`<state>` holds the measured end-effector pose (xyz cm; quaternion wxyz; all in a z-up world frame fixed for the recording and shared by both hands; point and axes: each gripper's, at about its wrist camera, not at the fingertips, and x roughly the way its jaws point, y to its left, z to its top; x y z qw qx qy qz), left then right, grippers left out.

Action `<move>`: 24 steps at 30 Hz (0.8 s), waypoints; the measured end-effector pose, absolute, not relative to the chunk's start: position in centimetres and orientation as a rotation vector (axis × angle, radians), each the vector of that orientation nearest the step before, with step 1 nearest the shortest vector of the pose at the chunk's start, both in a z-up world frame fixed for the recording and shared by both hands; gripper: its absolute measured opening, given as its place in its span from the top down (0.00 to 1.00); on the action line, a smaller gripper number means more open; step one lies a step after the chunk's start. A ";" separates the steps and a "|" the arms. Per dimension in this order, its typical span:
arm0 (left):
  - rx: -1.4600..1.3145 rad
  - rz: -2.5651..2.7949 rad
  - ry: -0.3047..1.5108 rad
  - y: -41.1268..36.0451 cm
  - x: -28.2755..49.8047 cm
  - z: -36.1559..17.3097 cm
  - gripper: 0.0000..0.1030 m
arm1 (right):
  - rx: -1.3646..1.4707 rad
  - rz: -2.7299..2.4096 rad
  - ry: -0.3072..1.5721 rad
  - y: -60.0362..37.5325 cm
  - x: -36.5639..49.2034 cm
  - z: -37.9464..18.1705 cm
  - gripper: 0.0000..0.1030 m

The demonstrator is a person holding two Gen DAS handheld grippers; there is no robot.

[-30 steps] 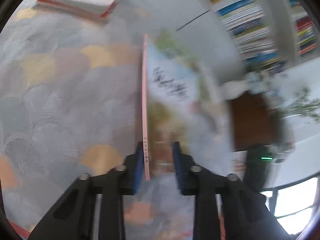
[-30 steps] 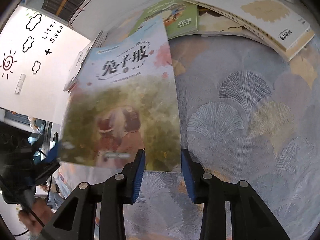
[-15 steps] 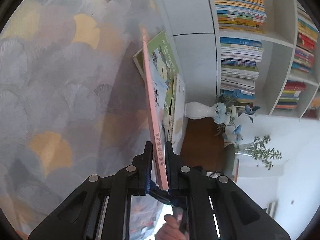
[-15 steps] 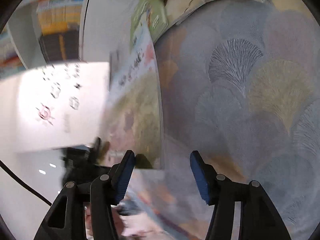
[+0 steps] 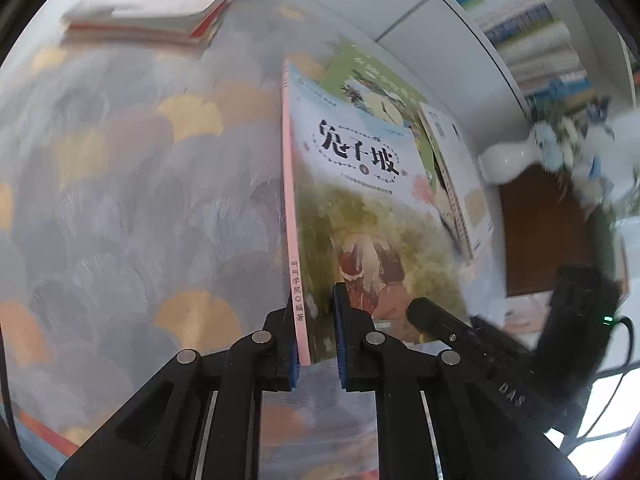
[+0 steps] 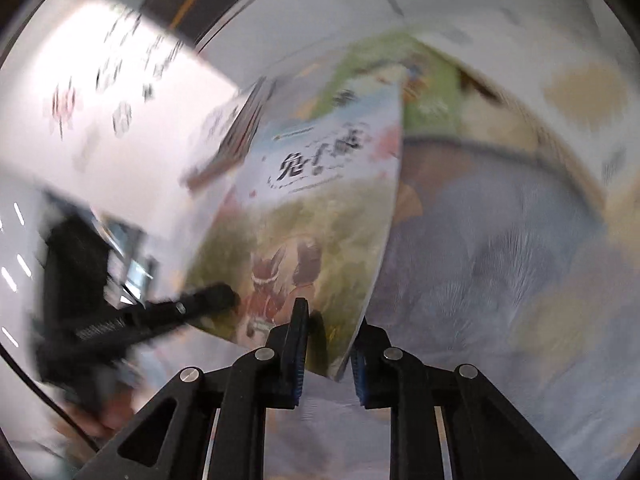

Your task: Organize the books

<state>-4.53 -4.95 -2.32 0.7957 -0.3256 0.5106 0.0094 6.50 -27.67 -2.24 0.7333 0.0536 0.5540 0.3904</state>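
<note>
A picture book with a pink spine and a Chinese title is held tilted above the patterned tablecloth. My left gripper is shut on the lower end of its spine. My right gripper has its jaws closing down on the book's lower free corner, blue pads on either side of it. Each gripper shows in the other's view: the right one's black finger lies against the cover, and the left gripper reaches in from the left. The right wrist view is blurred.
A low stack of books lies at the far left of the cloth. A green book and a spiral notebook lie behind the held book. A white vase and filled bookshelves stand beyond the table edge.
The right gripper spread wide half a second ago and has come together on the book's corner. The book has swung so that its cover faces the left camera, and both hands have risen.
</note>
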 end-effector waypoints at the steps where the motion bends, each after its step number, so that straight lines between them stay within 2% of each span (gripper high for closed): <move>1: -0.682 0.013 1.097 -5.0 -4.5 -2.3 0.90 | 0.026 0.846 1.183 -26.9 5.8 -1.6 0.81; 7: -0.452 -0.103 1.071 -5.3 -4.7 -0.3 0.90 | -0.245 0.784 1.019 -24.5 2.5 0.9 0.81; 13: -0.507 -0.204 1.032 -0.5 -6.1 1.2 0.89 | -0.421 0.733 0.894 -22.0 -2.1 4.0 0.81; 18: -0.521 -0.224 0.964 3.4 -6.3 3.3 0.89 | -0.418 0.713 0.849 -18.0 -3.7 6.0 0.80; 24: -0.565 -0.211 0.836 10.7 -5.1 5.9 0.88 | -0.339 0.726 0.819 -11.4 -1.7 8.3 0.78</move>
